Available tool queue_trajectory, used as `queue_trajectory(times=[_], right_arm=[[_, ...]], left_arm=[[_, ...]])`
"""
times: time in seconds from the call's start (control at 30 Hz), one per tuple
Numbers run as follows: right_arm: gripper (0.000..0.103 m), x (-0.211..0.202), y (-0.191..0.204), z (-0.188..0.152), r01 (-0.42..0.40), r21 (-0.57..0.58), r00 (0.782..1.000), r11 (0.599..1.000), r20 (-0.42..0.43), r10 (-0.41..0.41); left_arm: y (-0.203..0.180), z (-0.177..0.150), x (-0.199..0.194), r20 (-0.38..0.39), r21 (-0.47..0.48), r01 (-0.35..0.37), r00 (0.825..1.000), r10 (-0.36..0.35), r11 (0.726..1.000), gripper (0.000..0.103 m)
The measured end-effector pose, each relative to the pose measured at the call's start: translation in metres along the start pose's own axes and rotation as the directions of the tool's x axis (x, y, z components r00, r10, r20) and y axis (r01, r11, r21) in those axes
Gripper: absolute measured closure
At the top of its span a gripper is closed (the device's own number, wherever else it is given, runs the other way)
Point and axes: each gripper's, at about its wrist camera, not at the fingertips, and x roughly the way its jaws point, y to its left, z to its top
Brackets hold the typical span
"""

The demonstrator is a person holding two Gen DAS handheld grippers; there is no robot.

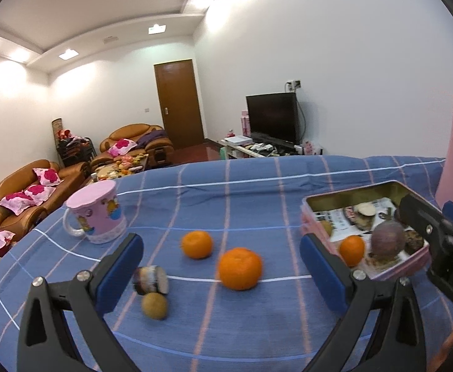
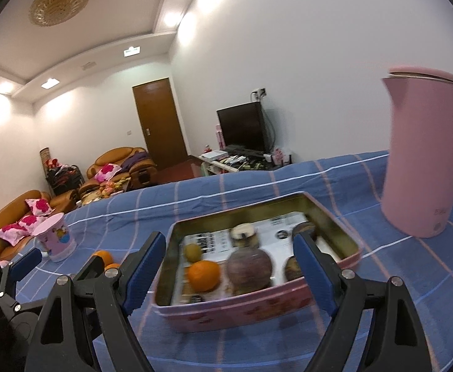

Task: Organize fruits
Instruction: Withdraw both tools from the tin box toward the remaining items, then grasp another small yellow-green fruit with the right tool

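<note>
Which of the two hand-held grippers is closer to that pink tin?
Right. The right hand-held gripper is open directly over the pink tin; the left hand-held gripper is open over the loose oranges beside it.

Two oranges [image 1: 240,268] on the cloth [image 1: 257,192] – mug [image 1: 97,214] left, tin [image 2: 288,305] right, kettle [image 2: 428,161] behind

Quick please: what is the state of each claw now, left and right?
Left claw: open, holding nothing, above the two oranges on the cloth.
Right claw: open, holding nothing, in front of the pink tin.
</note>
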Motion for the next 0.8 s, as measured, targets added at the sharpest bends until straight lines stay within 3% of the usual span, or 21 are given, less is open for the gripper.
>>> queue_trajectory(times=[0.43, 0.6, 0.7, 0.8], right_arm=[[0.018, 0.022, 0.065, -0.012, -0.108, -0.035, 0.992, 0.994, -0.067, 0.105], [0.018, 0.031, 0.086, -0.015, -0.147, -0.056, 0.985, 0.988, -0.101, 0.141], [0.018, 0.038, 0.099, -0.018, -0.174, -0.079, 0.977, 0.982, -0.136, 0.162], [0.018, 0.046, 0.112, -0.021, -0.21, -0.093, 0.964, 0.973, -0.184, 0.191]], left_arm=[[0.078, -0.005, 0.024, -0.067, -0.093, -0.056, 0.997, 0.05, 0.994, 0.0], [0.104, -0.007, 0.031, -0.086, -0.086, -0.101, 0.992, 0.094, 0.991, 0.0], [0.131, -0.008, 0.042, -0.124, -0.11, -0.164, 0.981, 0.15, 0.98, 0.0], [0.164, -0.013, 0.055, -0.196, -0.163, -0.242, 0.958, 0.209, 0.956, 0.0]])
